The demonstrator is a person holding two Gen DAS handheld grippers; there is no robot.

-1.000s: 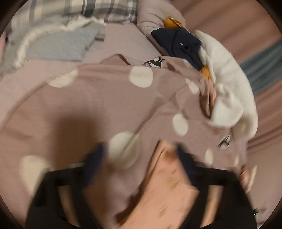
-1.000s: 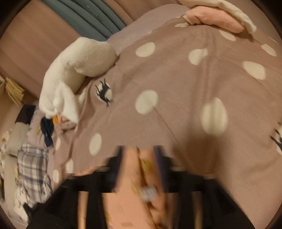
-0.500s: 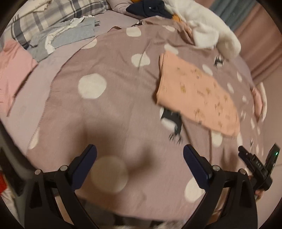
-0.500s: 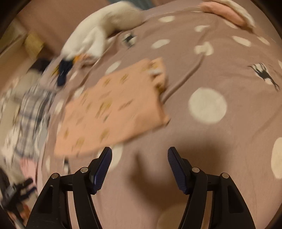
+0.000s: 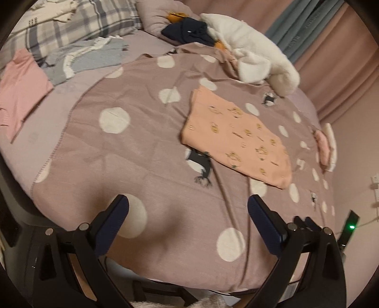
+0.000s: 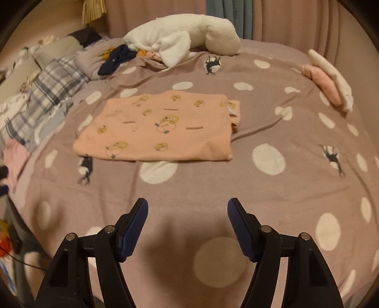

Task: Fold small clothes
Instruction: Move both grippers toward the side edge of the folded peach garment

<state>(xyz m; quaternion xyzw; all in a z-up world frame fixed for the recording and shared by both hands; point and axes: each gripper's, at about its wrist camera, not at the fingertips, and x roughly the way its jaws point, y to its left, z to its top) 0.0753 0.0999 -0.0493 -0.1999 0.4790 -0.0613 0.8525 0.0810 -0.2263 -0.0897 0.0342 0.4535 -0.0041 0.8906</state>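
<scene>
**Peach garment lies folded on the spotted blanket, both tongs released**

We hold our left gripper (image 5: 187, 208) above the near edge of the mauve polka-dot blanket (image 5: 142, 151), its blue-padded fingers (image 5: 113, 220) spread wide with nothing between them. Our right gripper (image 6: 187, 210) hangs over the same near edge, jaws likewise parted and empty, casting a soft shadow on the cloth below.

The peach printed garment (image 6: 161, 128) lies flat as a folded rectangle near the middle of the blanket, well apart from both grippers. In the right wrist view its right end shows a doubled layer with a small white tag. In the left wrist view the same garment (image 5: 236, 139) partly covers a dark penguin figure printed on the blanket.

Toward the far edge of the bed rests a white plush toy (image 6: 184, 42), with a navy garment (image 6: 116, 59) just beside it. A plaid cloth (image 6: 47, 94) lies along the left edge, and near it a grey ruffled garment (image 5: 90, 59) and a pink garment (image 5: 19, 87). At the far right corner sits a small stack of folded pink and cream clothes (image 6: 329, 80). Curtains (image 6: 284, 21) hang behind the bed.
</scene>
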